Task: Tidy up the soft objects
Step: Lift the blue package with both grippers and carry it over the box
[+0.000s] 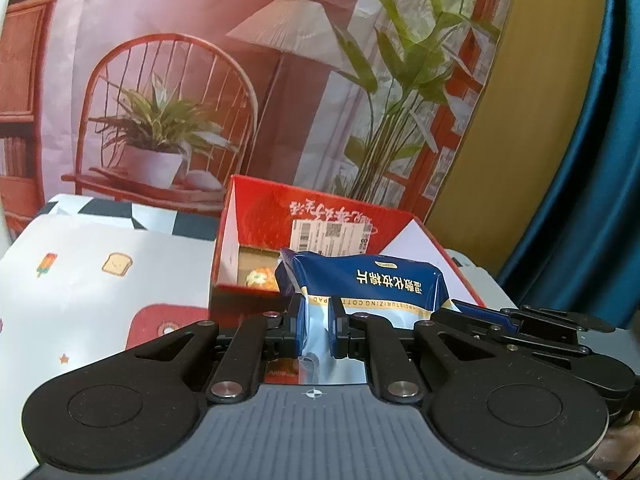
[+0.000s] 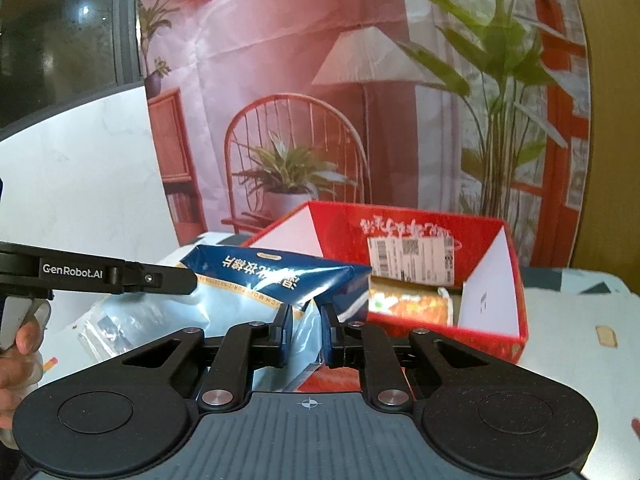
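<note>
With both pinched nearly closed on the blue cotton-pad pouch (image 1: 360,284), left gripper (image 1: 318,330) and right gripper (image 2: 305,334) hold it just short of the red box (image 2: 416,236). I judge carry step; next, forward over the rim, then release.

Table (image 1: 80,304) w/ white cloth printed w/ small cartoons: popsicle, toast slice, star, red patch; black-and-white checks toward the far edge, grey bare part at the right side. Red cardboard box (image 1: 320,224) sits directly on it, open top, flaps up, white inner walls, shipping label on the inside of the far flap; some orange-yellow packets inside, too blurred to id. Cloth continues right of the box (image 2: 580,320) in right wrist view.
</note>
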`<state>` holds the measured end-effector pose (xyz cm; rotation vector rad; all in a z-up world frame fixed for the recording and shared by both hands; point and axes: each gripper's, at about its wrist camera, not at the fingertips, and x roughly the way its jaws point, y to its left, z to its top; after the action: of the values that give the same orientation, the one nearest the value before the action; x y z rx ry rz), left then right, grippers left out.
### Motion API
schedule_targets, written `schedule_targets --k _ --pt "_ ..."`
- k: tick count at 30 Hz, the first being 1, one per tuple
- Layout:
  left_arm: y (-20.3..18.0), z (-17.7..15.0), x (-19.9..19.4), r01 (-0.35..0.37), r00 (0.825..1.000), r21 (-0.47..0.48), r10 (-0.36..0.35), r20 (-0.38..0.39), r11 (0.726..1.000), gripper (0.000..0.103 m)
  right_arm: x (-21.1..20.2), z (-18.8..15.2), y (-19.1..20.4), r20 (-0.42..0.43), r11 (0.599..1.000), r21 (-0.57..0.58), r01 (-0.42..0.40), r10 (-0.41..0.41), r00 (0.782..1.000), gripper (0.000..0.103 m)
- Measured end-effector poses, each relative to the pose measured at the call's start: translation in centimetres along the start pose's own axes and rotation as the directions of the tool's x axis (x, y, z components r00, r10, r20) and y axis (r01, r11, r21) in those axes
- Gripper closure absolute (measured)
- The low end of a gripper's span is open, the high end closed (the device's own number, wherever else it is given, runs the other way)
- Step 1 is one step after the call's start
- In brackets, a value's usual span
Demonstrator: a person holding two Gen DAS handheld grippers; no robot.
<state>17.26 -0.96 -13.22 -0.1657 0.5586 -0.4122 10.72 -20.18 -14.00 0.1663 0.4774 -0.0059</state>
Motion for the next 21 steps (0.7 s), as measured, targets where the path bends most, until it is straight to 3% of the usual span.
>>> schedule_targets --k 11,21 --pt "-0.3 2.1 1.9 0.009 1.000 0.031 -0.009 0.003 0.999 0.090 1.5 2.0 -1.3 0.003 1.000 -0.010 0.016 -0.016 1.000 0.089" --pt "0.3 4.9 7.6 0.014 0.998 0.043 -0.012 -0.062 0.999 0.090 5.5 4.2 -4.2 -0.037 0.999 -0.019 0.033 -0.034 0.999 0.089"
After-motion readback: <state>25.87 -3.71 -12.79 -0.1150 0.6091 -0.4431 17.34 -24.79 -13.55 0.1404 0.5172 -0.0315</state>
